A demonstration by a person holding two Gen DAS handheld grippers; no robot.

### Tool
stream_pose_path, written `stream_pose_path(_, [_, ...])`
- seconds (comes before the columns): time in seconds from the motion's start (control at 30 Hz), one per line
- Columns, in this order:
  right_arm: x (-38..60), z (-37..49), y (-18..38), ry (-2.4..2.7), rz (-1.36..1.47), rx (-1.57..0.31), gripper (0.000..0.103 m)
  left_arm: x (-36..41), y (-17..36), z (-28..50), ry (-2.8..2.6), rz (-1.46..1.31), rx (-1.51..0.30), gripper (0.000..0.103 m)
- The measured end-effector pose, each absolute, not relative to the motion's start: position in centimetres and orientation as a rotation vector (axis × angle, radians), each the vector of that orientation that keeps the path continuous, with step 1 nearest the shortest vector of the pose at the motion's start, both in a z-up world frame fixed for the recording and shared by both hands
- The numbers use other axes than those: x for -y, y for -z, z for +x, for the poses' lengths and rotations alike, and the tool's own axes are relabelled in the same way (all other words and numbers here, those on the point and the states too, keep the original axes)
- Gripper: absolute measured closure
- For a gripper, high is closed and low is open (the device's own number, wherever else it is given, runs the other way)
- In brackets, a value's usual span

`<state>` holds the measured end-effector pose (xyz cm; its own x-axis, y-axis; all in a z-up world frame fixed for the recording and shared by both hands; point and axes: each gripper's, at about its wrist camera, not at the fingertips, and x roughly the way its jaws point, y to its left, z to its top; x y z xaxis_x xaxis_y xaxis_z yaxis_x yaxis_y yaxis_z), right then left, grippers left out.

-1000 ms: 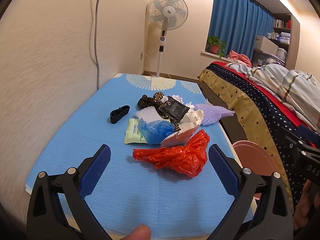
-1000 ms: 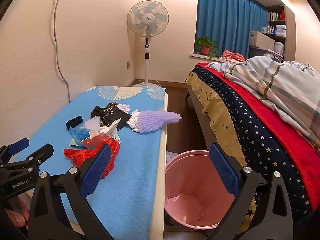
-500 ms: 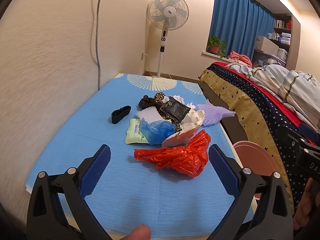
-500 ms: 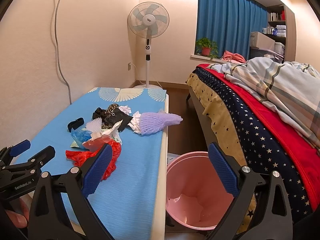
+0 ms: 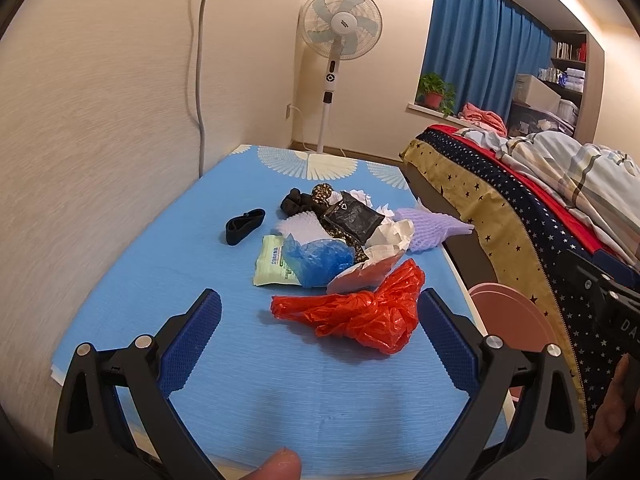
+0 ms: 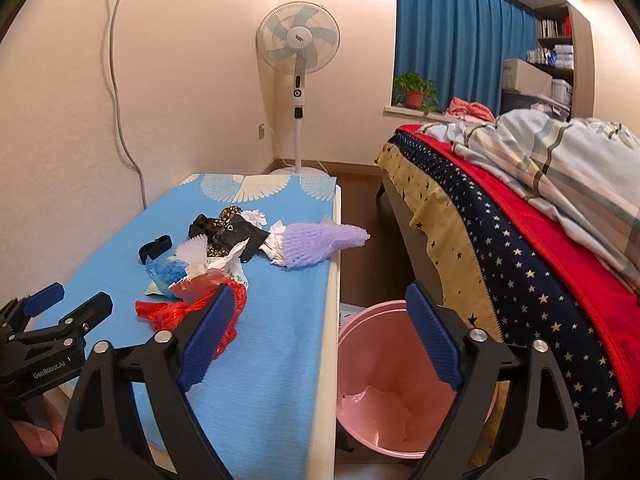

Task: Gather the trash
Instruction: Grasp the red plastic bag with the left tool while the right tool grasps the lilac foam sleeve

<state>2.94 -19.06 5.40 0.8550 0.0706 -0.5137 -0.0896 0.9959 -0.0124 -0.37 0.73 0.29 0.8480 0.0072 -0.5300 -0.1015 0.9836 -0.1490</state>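
A pile of trash lies on the blue-covered table [image 5: 168, 264]: a crumpled red plastic bag [image 5: 360, 308], a blue plastic bag [image 5: 316, 256], a green wipes packet [image 5: 272, 260], a black wrapper [image 5: 352, 216], white paper [image 5: 392, 232], a purple foam net [image 5: 428, 228] and a black band [image 5: 244, 226]. My left gripper [image 5: 320, 320] is open and empty, just short of the red bag. My right gripper [image 6: 320, 320] is open and empty, above the table's right edge and the pink bin [image 6: 400, 384]. The red bag [image 6: 176, 312] and purple net [image 6: 316, 240] also show in the right wrist view.
The pink bin stands on the floor between the table and a bed with a star-patterned cover [image 6: 520, 264]. A standing fan [image 6: 298, 44] is in the far corner. A wall runs along the table's left side. The left gripper shows at lower left of the right wrist view [image 6: 60, 320].
Both grippers have drifted slightly; the views are nearly the same. The trash has not moved.
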Motion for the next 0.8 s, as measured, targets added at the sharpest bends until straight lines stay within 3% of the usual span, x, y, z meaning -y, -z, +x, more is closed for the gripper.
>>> stream_pose_path(0.23, [19.9,4.2,-4.9,-0.113,0.020,-0.567,0.047,-0.3,1.1,0.7,-0.044,-0.205,-0.591,0.013])
stream_pose_path(0.4, [21.1,6.4,-4.6,-0.115,0.072,-0.571,0.055,0.8,2.9,2.5,-0.034,-0.227,-0.637,0.014])
stream_pose_path(0.57, [22.7,9.1,-4.1,-0.090,0.130,-0.569,0.055,2.3,5.3,4.2,-0.018,-0.239,-0.686,0.017])
stream_pose_path(0.67, [23.2,10.6,-3.4,-0.078,0.157,-0.577,0.055,2.7,6.4,4.9,-0.015,-0.254,-0.713,0.030])
stream_pose_path(0.8, [23.7,13.3,-2.0,-0.074,0.208,-0.603,0.055,2.4,6.8,5.3,-0.016,-0.282,-0.721,0.066])
